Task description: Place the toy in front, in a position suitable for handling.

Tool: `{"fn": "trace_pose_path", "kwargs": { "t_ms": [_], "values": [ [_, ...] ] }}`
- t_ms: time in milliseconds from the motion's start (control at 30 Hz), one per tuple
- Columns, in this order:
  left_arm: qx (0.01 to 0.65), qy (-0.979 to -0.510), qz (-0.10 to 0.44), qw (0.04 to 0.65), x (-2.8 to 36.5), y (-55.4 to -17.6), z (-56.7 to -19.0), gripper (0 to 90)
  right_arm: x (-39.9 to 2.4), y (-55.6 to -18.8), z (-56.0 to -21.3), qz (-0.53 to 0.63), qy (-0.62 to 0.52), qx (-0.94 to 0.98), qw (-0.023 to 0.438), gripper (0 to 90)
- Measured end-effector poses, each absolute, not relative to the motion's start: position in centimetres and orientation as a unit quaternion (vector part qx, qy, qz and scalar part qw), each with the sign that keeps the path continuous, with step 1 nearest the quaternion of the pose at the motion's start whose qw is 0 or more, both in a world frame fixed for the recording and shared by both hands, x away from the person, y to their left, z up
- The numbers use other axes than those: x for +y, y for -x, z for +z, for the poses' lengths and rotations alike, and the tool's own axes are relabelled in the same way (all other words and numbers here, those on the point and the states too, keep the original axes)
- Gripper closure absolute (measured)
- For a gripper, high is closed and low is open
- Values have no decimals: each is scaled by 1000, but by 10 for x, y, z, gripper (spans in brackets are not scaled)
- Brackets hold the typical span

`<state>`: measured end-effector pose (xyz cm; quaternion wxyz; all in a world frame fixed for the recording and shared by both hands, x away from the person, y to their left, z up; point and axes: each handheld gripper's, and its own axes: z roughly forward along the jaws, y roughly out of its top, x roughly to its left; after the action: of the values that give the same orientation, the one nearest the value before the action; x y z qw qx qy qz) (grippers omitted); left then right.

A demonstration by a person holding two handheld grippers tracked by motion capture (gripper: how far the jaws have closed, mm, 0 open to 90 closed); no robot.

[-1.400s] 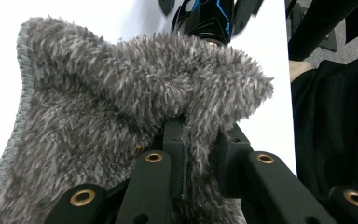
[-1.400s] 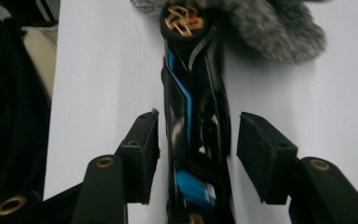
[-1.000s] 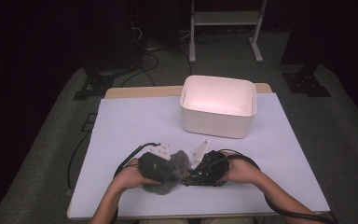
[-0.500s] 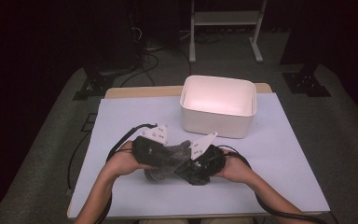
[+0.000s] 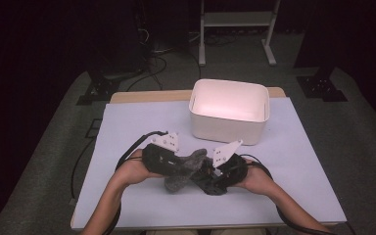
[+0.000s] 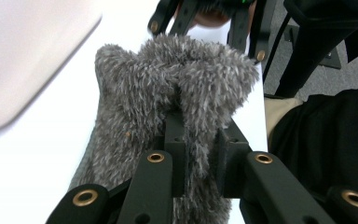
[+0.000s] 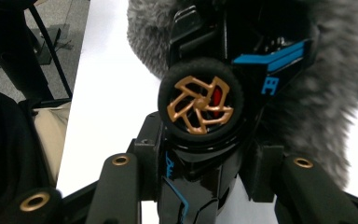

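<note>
Near the bin (image 5: 229, 110), the left gripper (image 6: 196, 140) pinches a fuzzy pouch (image 6: 177, 88); the right gripper (image 7: 205, 158) clamps a toy car (image 7: 214, 93), whose wheel risks snagging the fleece.

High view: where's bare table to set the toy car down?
Free: the table's left side beside the white bin, the right edge past the right gripper, and the front strip. Crowded: the middle, where both grippers hold the fuzzy cloth and toy car.
</note>
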<state>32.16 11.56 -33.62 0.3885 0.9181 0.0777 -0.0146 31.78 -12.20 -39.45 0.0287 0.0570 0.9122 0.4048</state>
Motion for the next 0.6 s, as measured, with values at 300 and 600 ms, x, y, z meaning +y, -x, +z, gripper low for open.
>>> {"fn": "trace_pose_path", "kwargs": {
  "t_ms": [300, 600],
  "values": [
    [86, -915, -41, 391, 116, -325, -355, 778, -139, -315, -396, 418, -73, 905, 27, 556],
    [76, -914, -33, 396, 116, -326, -337, 780, -131, -315, -394, 427, -63, 902, 26, 557]
  ]
}}
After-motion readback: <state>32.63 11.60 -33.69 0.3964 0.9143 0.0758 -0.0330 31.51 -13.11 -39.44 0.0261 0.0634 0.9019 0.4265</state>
